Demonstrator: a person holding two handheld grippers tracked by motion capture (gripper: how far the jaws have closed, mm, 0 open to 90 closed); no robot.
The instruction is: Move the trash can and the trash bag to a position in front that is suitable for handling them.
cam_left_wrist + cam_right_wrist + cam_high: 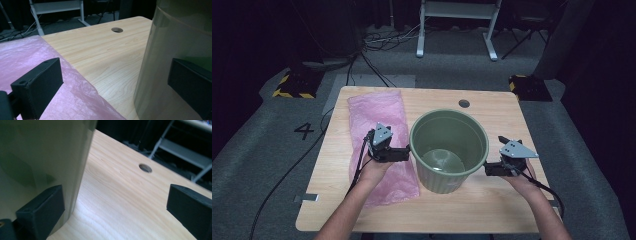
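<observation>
While the green bin (449, 150) stands upright mid-table beside the pink bag (379, 145), the left gripper (408, 154) and right gripper (487, 169) flank it with jaws spread, gripping nothing; an uneven nudge could likely tip it; the bag might slide.

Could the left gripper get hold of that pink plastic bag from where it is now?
Probably yes. The left gripper hovers over the pink bag with jaws open, and nothing lies between them; the green bucket stands beside it, off the bag.
</observation>
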